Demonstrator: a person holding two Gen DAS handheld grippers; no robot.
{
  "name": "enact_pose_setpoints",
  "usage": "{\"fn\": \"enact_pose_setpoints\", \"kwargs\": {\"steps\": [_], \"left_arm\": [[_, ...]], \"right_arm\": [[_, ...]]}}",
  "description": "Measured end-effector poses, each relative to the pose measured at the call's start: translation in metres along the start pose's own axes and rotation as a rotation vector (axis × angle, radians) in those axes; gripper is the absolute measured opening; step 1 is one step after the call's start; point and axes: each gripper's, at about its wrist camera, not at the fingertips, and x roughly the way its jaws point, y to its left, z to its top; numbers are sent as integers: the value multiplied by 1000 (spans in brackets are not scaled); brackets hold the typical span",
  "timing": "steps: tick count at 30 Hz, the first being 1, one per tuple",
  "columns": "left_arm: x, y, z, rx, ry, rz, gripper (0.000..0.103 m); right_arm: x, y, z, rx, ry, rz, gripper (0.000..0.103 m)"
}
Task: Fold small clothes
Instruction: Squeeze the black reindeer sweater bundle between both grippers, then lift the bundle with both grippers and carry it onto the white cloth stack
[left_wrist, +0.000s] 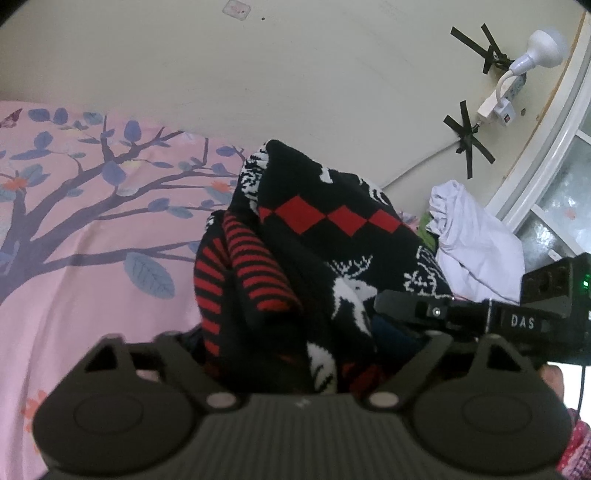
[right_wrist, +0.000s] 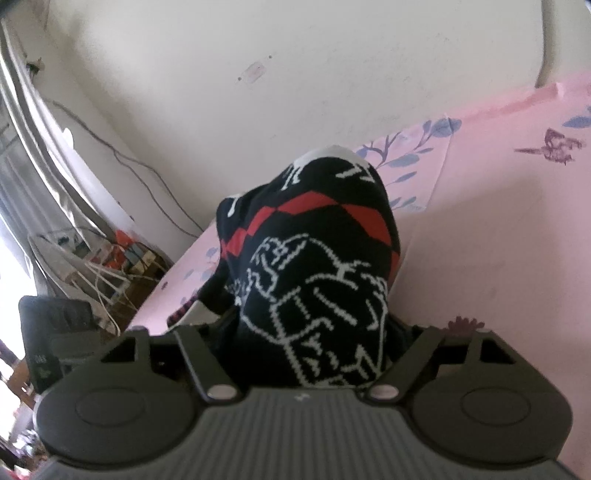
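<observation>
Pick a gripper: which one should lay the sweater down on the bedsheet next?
Left, probably. Both grippers grip the sweater, but open pink bedsheet lies beside the left; the white garment crowds the other side.

In both wrist views the black patterned sweater (left_wrist: 317, 258) bunches up between the fingers and buries the fingertips of the left gripper (left_wrist: 295, 354) and the right gripper (right_wrist: 303, 354) — their closure cannot be read. The white garment (left_wrist: 476, 236) is partly hidden behind the sweater, and the clutter of cables (right_wrist: 110, 266) (blurred) is indistinct.
</observation>
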Motion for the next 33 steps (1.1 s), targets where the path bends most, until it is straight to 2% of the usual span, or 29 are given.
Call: {"fn": "enact_pose_setpoints", "kwargs": {"steps": [3, 9, 13, 17, 21, 23, 25, 27, 28, 29, 30, 31, 32, 33], "left_arm": [[-1, 6, 0, -28, -3, -21, 66], [-1, 3, 4, -86, -18, -57, 62], [1, -25, 30, -64, -24, -112, 61], [23, -89, 79, 64, -42, -170, 61], [76, -181, 141, 177, -59, -245, 63], [113, -225, 167, 215, -41, -276, 66], [156, -262, 187, 221, -10, -284, 72], [204, -290, 198, 219, 19, -251, 82], [228, -299, 198, 219, 30, -215, 82], [254, -303, 195, 208, 51, -167, 83], [276, -303, 191, 196, 83, -127, 82], [301, -299, 184, 176, 133, -75, 82], [317, -293, 179, 154, 170, -43, 81], [326, -279, 174, 88, 184, -65, 88]], "right_arm": [[-2, 10, -4, -52, -17, -30, 69], [-19, 28, -4, -131, -81, -41, 65], [-53, 32, 10, -175, -187, -65, 64], [-108, 15, 43, -201, -330, -122, 64], [-174, -24, 90, -176, -504, -231, 64], [-205, -59, 115, -94, -578, -276, 64], [-225, -99, 138, 30, -616, -302, 64], [-233, -145, 156, 162, -616, -328, 64], [-230, -171, 164, 240, -597, -357, 64], [-222, -197, 170, 305, -556, -408, 64], [-208, -219, 173, 341, -503, -479, 59], [-193, -237, 172, 341, -457, -556, 48], [-181, -242, 171, 286, -448, -620, 43], [-177, -240, 172, 258, -453, -646, 43]]}}
